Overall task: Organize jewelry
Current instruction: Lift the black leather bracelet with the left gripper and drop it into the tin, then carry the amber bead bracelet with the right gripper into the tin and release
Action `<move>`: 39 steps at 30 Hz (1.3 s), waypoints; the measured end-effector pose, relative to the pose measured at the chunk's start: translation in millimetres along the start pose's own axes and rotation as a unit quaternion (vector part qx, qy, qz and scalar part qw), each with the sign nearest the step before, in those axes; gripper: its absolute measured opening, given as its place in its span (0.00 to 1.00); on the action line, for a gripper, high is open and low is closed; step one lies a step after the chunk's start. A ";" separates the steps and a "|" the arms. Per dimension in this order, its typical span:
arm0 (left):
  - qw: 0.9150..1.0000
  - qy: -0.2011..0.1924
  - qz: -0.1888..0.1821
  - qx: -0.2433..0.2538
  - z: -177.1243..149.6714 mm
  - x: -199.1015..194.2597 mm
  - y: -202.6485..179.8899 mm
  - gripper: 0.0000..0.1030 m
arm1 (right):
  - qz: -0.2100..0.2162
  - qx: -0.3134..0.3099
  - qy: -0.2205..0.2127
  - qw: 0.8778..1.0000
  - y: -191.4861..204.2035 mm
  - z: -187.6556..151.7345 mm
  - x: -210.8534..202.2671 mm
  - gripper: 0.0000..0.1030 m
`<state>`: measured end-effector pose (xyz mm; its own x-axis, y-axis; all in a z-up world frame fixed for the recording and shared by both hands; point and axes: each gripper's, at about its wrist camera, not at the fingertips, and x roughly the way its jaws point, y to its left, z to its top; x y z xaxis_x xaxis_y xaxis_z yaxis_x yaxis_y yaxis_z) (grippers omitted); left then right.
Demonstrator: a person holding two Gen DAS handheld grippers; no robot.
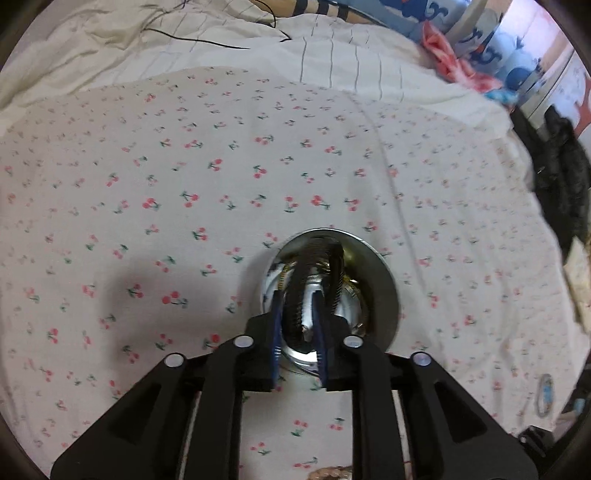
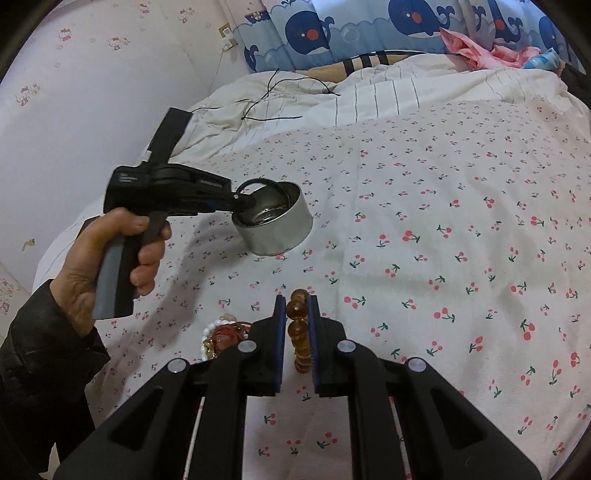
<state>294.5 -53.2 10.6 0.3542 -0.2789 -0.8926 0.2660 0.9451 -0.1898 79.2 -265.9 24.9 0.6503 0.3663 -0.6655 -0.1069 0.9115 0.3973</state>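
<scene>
Holding two things at once here — we're gripping a dark ridged hair band in the left gripper, its fingers pinched together on the band, and the loop is hanging over the round silver metal tin. From the right wrist view the tin is sitting tilted just off the cherry-print white bedsheet, with the left gripper reaching over its rim and the thin black loop arcing above the opening. We're seeing some gold-coloured bits inside the tin, too blurry to name.

Over on the other side we're clamping the right gripper on an amber bead bracelet — the beads are stacked between the blue pads and lifted above the sheet. Just left of those fingers a small pile of jewelry is lying on the sheet: white pearly beads, red loops, something gold. A striped white duvet is bunched up behind, with a whale-print blue curtain beyond it.
</scene>
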 end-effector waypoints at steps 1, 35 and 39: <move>1.000 0.001 0.001 0.003 0.3 -0.8 0.3 0.20 | 0.001 0.000 0.000 1.000 -0.1 -0.1 -1.0 0.12; 0.978 -0.068 -0.070 -0.186 -79.8 -57.0 128.4 0.85 | 0.158 0.050 -0.031 0.986 54.0 108.4 73.6 0.12; 0.978 -0.066 -0.076 -0.181 -78.7 -56.0 124.6 0.85 | 0.135 0.082 -0.013 0.987 45.3 114.3 112.6 0.12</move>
<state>237.2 93.6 4.8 0.4538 -0.4185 -0.7867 -0.0026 0.8822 -0.4708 233.5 -204.7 40.1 0.6336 0.5851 -0.5062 -0.1573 0.7380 0.6562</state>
